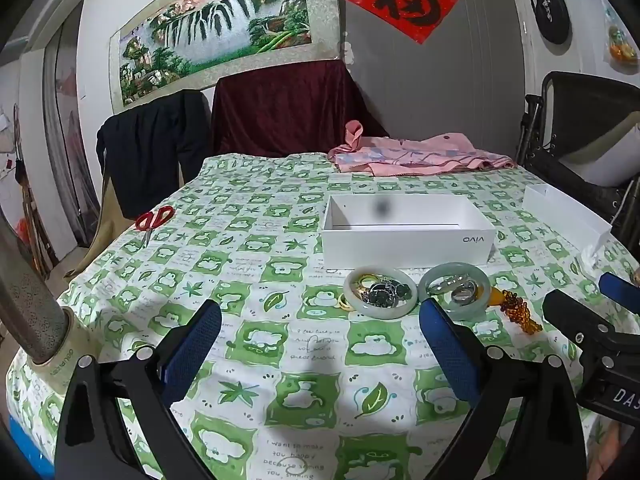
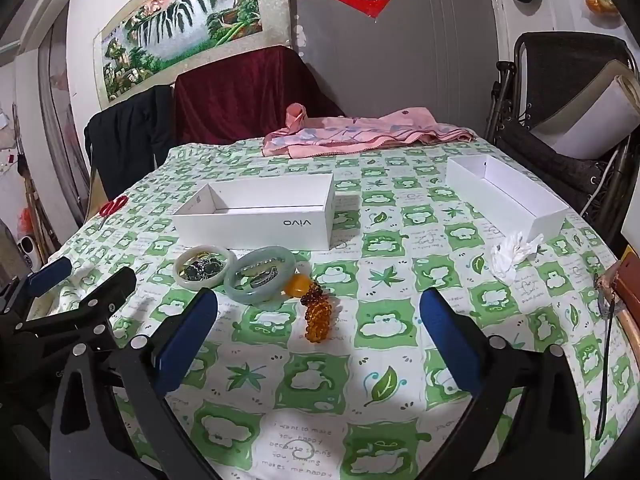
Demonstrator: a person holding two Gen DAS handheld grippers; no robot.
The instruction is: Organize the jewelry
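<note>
Both tools spread wide, holding nothing: left tool, right tool, above the tabletop. Two jade bangles with small jewelry inside lie touching, just in front of the white vivo box; amber bead bracelet just beside them.

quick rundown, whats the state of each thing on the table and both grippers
left gripper: open, holding nothing
right gripper: open, holding nothing
white vivo-branded box: lid off, looks empty
smaller white box: lid off, looks empty
pale white jade bangle: lying flat, small jewelry inside its ring
green jade bangle: lying flat, metal pieces inside
amber bead bracelet: loose on cloth
red-handled scissors: closed
</note>
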